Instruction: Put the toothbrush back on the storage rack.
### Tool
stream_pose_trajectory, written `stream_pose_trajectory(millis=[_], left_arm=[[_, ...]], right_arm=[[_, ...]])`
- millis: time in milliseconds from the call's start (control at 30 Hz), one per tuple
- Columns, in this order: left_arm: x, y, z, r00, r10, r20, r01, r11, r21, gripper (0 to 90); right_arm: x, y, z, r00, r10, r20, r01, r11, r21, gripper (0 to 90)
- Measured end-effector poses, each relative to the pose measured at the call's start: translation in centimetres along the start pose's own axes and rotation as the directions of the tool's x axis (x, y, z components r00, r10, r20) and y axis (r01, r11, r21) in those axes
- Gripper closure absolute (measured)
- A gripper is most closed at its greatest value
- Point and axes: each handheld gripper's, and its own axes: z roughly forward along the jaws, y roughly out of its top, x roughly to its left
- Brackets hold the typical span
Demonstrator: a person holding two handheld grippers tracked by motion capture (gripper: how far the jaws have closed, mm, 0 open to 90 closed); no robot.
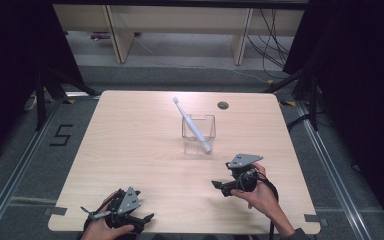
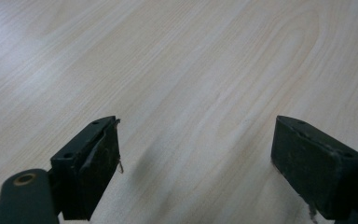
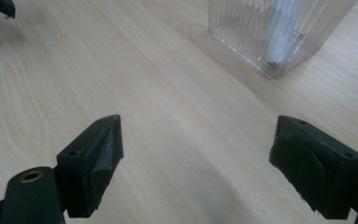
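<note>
- Toothbrush [image 1: 192,125], white, stands slanted in a clear ribbed cup [image 1: 198,134]. Its long axis leans from the cup's near right corner up toward the table's far edge and a little left; the head end sticks out above the rim, the butt rests at the cup's bottom.
- Cup sits about mid-table [image 1: 130,150], slightly toward the right edge, well clear of all edges.
- Right gripper [image 1: 219,185] is held near the near right part of the table, just short of the cup, jaws pointing left. Its jaws are spread wide with only bare wood between them.
- Left gripper [image 1: 147,218] is at the near edge, toward the left corner, jaws likewise wide apart and holding nothing.
- Right gripper view: cup's ribbed wall [image 3: 279,32] close ahead, a pale blur of the toothbrush inside; a dark jaw tip of the other tool at the top left corner.
- Left gripper view: wood grain beyond its own jaws.
- High view adds a small dark grommet [image 1: 223,105] near the far edge.
</note>
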Motion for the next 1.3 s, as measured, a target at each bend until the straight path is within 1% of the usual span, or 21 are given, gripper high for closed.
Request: stream_pose_trajectory(millis=[133,167,200,233,267,433,533,600,633,667,700,733,800,833,867,900,933,1000,1067,1267,1300], left_arm=[[-0.1,-0.1,0.1,0.9997,-0.025,0.001,0.025,0.9997,-0.004,15.1],[0.0,-0.1,0.0,1.0,-0.004,-0.001,0.004,1.0,0.006,15.1],[0.0,-0.1,0.0,1.0,-0.003,0.0,0.003,1.0,0.004,15.1],[-0.1,-0.1,0.1,0.9998,-0.019,0.002,0.019,0.9998,-0.001,15.1],[0.0,-0.1,0.0,1.0,-0.006,0.001,0.006,1.0,0.004,15.0],[-0.1,-0.1,0.1,0.9999,-0.01,0.0,0.01,0.9999,-0.002,15.0],[0.0,-0.1,0.1,1.0,-0.008,0.001,0.008,1.0,-0.001,15.1],[-0.1,-0.1,0.1,1.0,-0.009,0.001,0.009,1.0,-0.001,15.0],[-0.1,-0.1,0.1,1.0,-0.008,0.001,0.008,1.0,-0.001,15.1],[-0.1,0.0,0.1,1.0,-0.008,0.002,0.008,1.0,-0.001,15.1],[-0.1,0.0,0.1,1.0,-0.007,0.002,0.007,1.0,-0.001,15.1],[-0.1,0.0,0.1,1.0,-0.009,0.004,0.009,0.9999,-0.005,15.0],[-0.1,0.0,0.1,0.9999,-0.01,0.005,0.01,0.9999,-0.004,15.0],[-0.1,0.0,0.1,0.9999,-0.01,0.004,0.01,0.9999,-0.004,15.1],[-0.1,0.0,0.1,0.9999,-0.011,0.004,0.011,0.9999,-0.005,15.1],[-0.1,0.0,0.0,0.9999,-0.011,0.001,0.011,0.9999,-0.005,15.1],[-0.1,0.0,0.0,0.9999,-0.01,0.001,0.01,0.9999,-0.005,15.1],[-0.1,0.0,0.0,0.9999,-0.01,0.001,0.01,0.9999,-0.005,15.0],[-0.1,0.0,0.0,0.9999,-0.01,0.001,0.01,0.9999,-0.005,15.1],[-0.1,0.0,0.0,0.9999,-0.01,0.002,0.01,0.9999,-0.004,15.0],[-0.1,0.0,0.0,0.9999,-0.01,0.002,0.01,0.9999,-0.005,15.1]], right_arm=[[0.2,-0.7,-0.1,0.9999,-0.013,-0.012,0.013,1.0,0.01,17.1],[0.2,-0.7,-0.1,0.9999,-0.013,-0.012,0.013,1.0,0.01,17.1],[0.2,-0.8,0.0,0.9998,-0.01,-0.017,0.01,1.0,0.004,17.1],[0.4,-0.9,-0.1,0.9999,0.002,-0.011,-0.002,1.0,0.018,17.0],[0.4,-1.1,0.0,0.9999,-0.005,-0.015,0.005,1.0,0.013,17.0],[0.7,-1.9,0.1,0.9998,-0.001,-0.022,0.002,0.999,0.036,17.0],[0.8,-2.3,0.1,0.9996,-0.017,-0.024,0.017,0.999,0.028,17.1],[0.9,-2.5,-0.1,0.9998,-0.012,-0.013,0.013,0.999,0.035,17.1],[1.1,-2.5,-0.2,0.9999,0.002,-0.014,-0.002,0.999,0.04,17.1],[1.1,-2.7,0.0,1.0,0.001,-0.007,-0.001,1.0,0.021,17.1],[1.2,-2.8,-0.2,1.0,-0.005,-0.003,0.005,0.999,0.042,17.1],[1.2,-2.8,-0.2,0.9999,-0.01,-0.008,0.01,0.999,0.044,17.1],[1.3,-3.0,-0.2,0.9998,-0.016,-0.008,0.017,0.999,0.043,17.1],[1.4,-3.1,0.0,0.9999,-0.014,-0.002,0.014,1.0,0.028,17.1],[1.3,-3.2,-0.1,0.9996,-0.019,-0.019,0.02,0.999,0.041,17.1],[1.4,-3.2,0.0,0.9998,-0.018,-0.013,0.018,0.999,0.03,17.1],[1.4,-3.3,-0.3,0.9999,-0.007,-0.013,0.008,0.999,0.05,17.1],[1.6,-3.4,-0.4,0.9999,0.0,-0.014,0.001,0.999,0.047,17.0],[1.6,-3.5,-0.4,0.9998,-0.017,-0.015,0.017,0.999,0.044,17.0],[1.9,-3.9,-0.7,0.9999,-0.014,0.007,0.014,0.999,0.042,16.9],[2.0,-4.0,-0.7,1.0,0.004,0.009,-0.005,0.999,0.036,16.9]])
